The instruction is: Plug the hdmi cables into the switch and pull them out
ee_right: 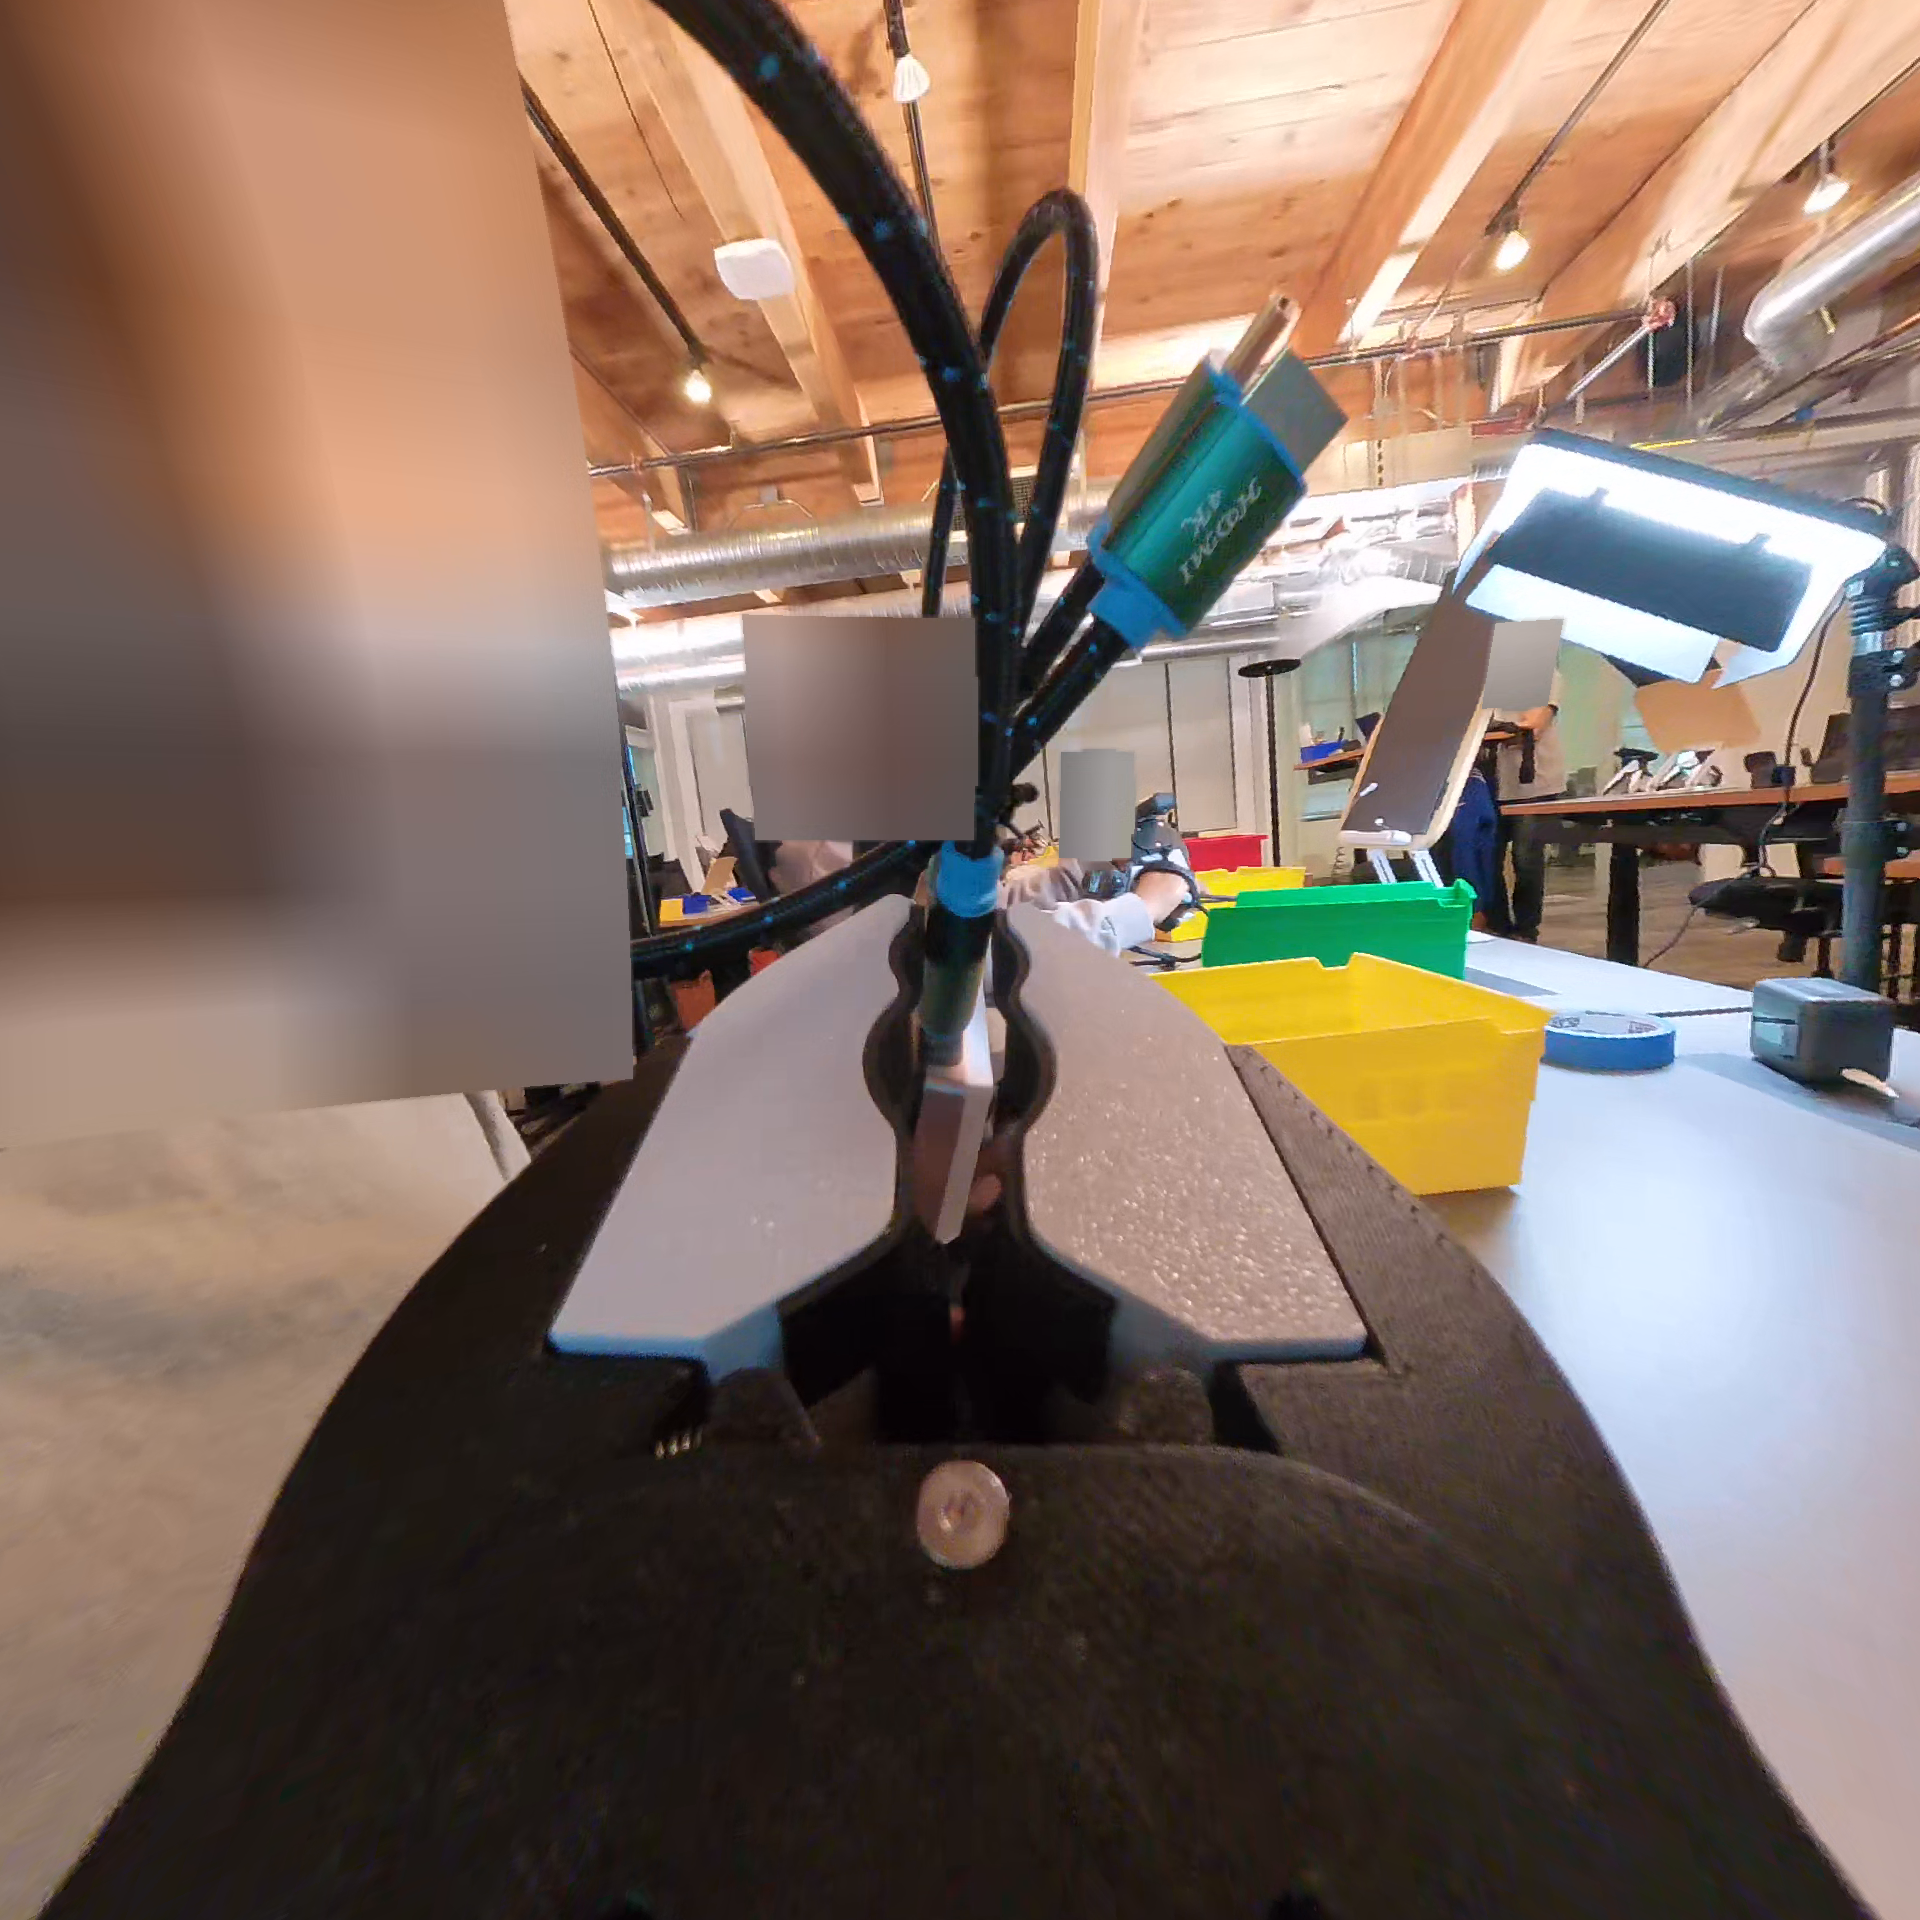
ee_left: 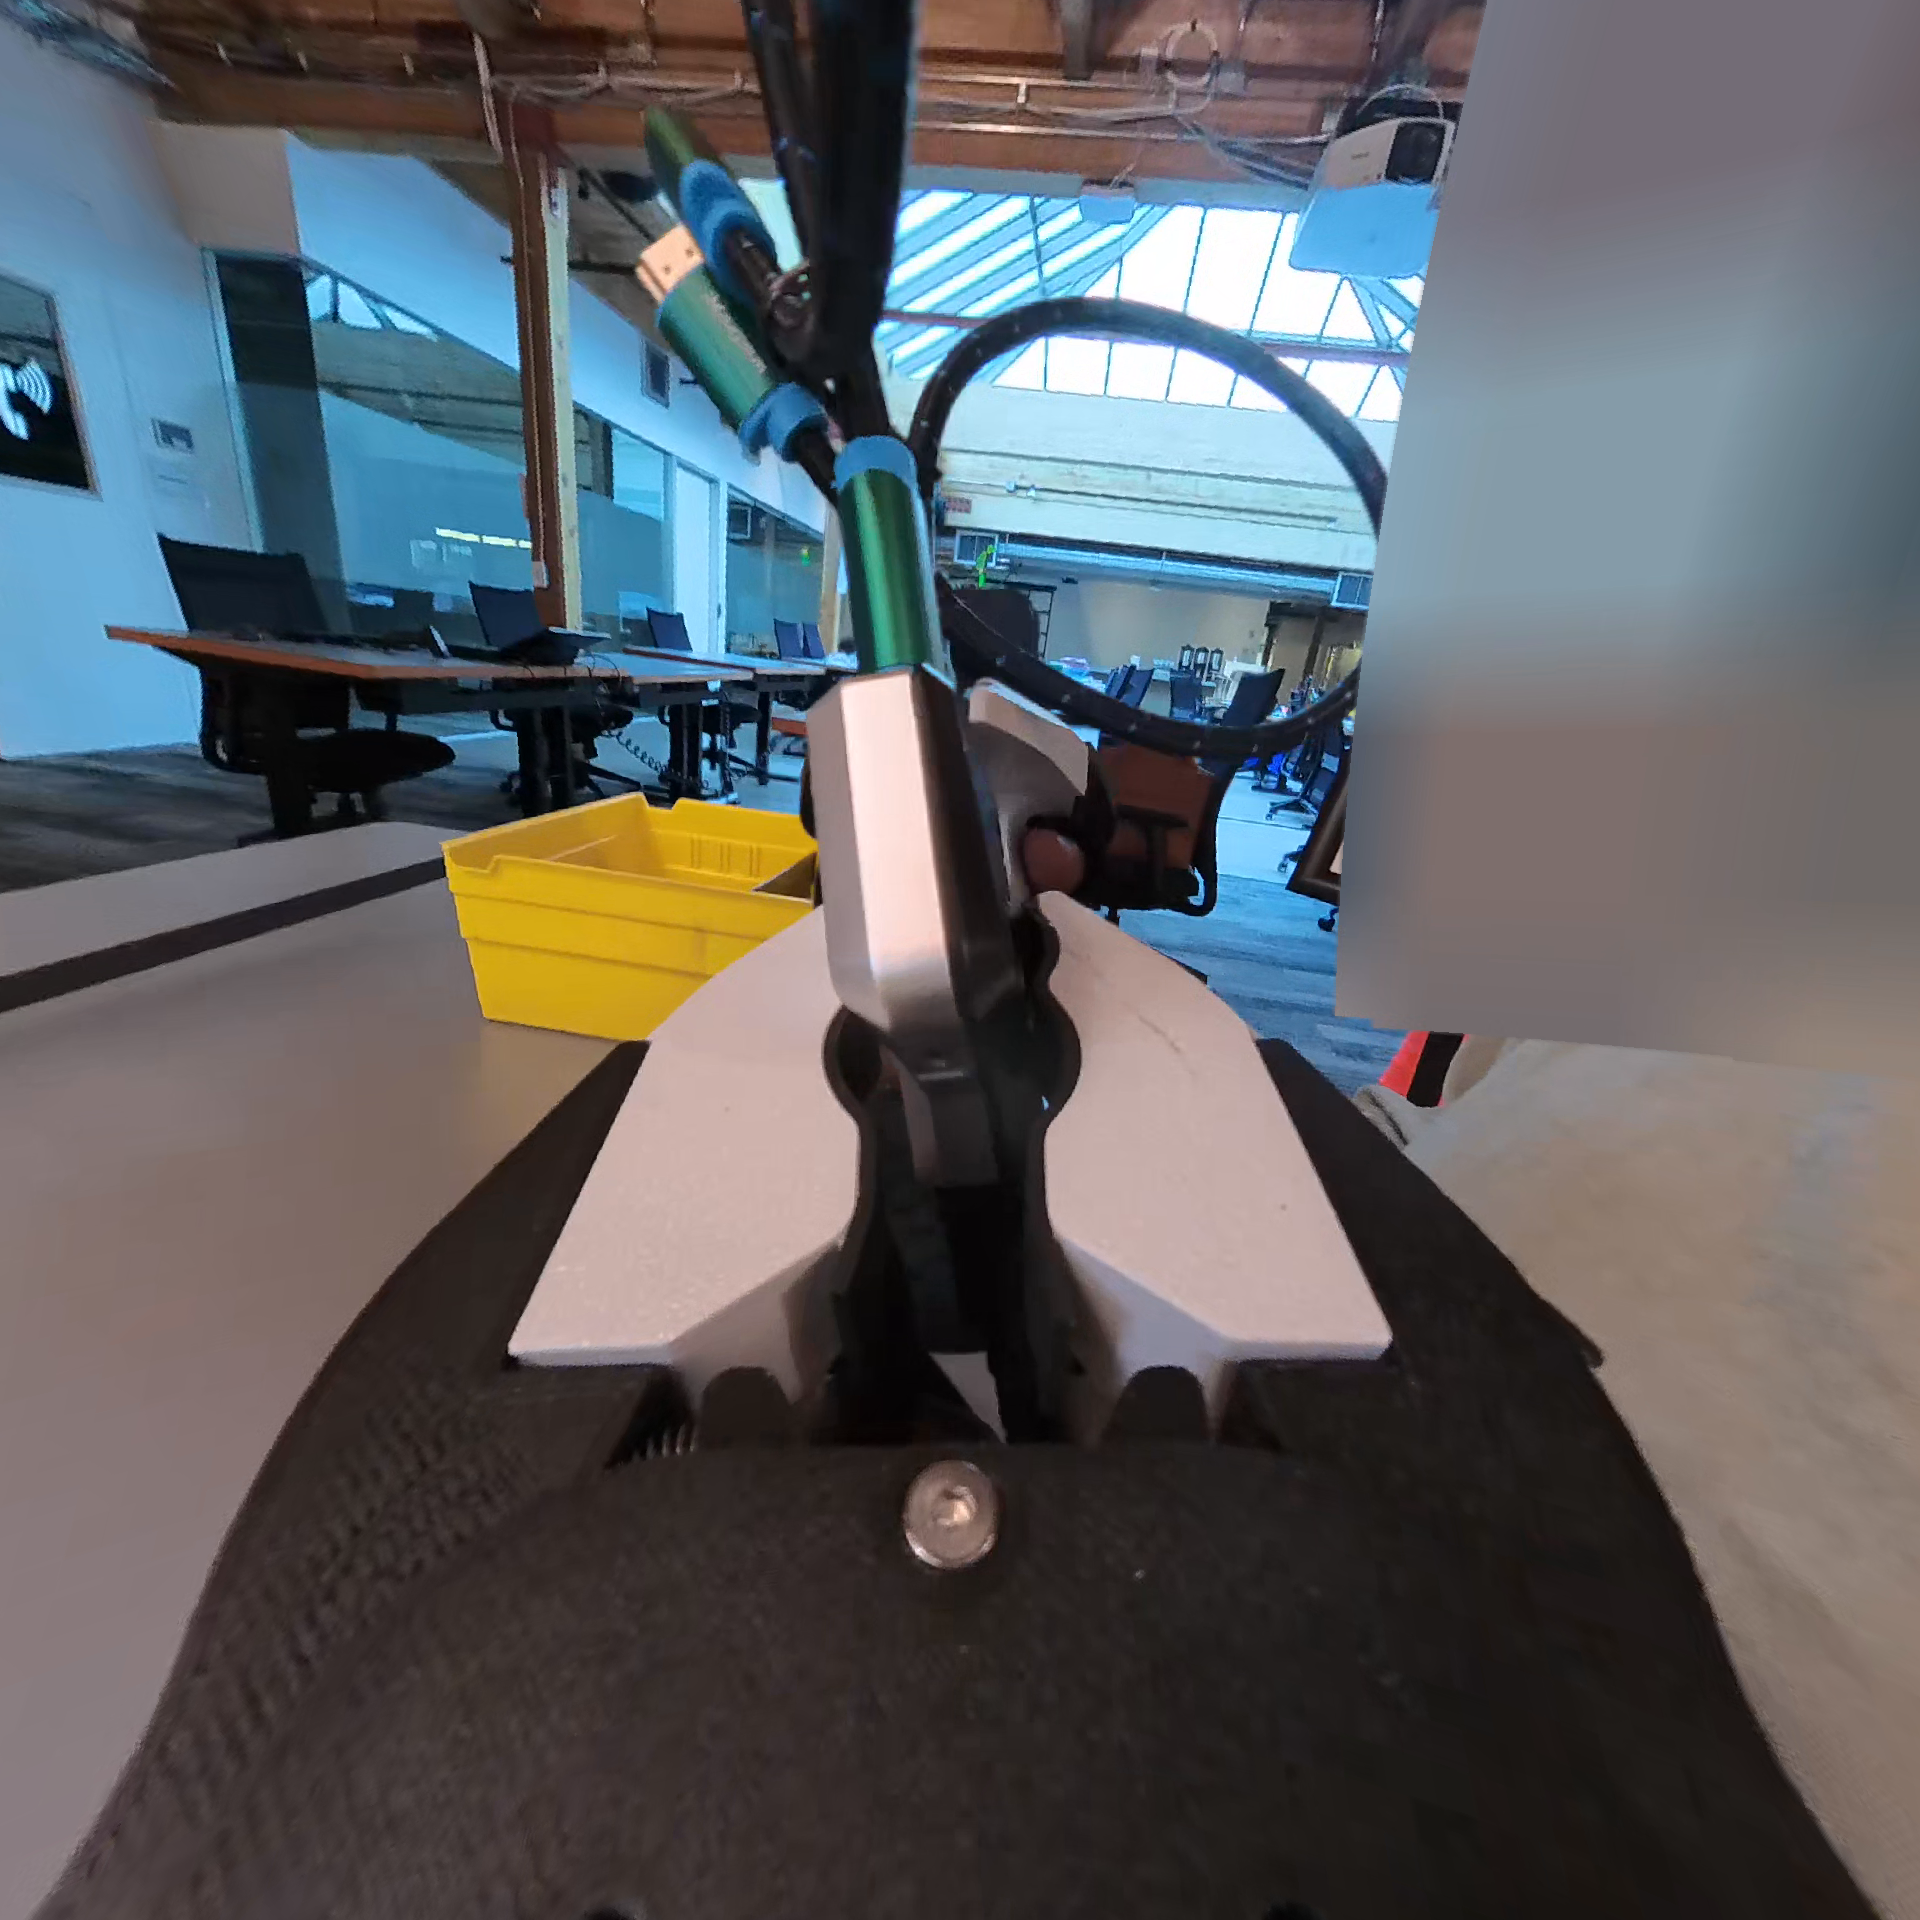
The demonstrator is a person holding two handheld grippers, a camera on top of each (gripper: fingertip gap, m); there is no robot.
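In the left wrist view my left gripper is shut on the silver and black HDMI switch and holds it upright above the table. A green HDMI plug with a blue band sits in the switch's top end. Two loose green plugs and the black braided cable hang above. In the right wrist view my right gripper is shut on a green HDMI plug with a blue band. A silver piece lies just below the plug between the fingers. Another green plug hangs loose on the bundled cable.
A yellow bin stands on the grey table and also shows in the right wrist view. A green bin, a blue tape roll, a grey device and a light panel on a stand are to the right. Both grippers' tips are close together, under 4 cm apart.
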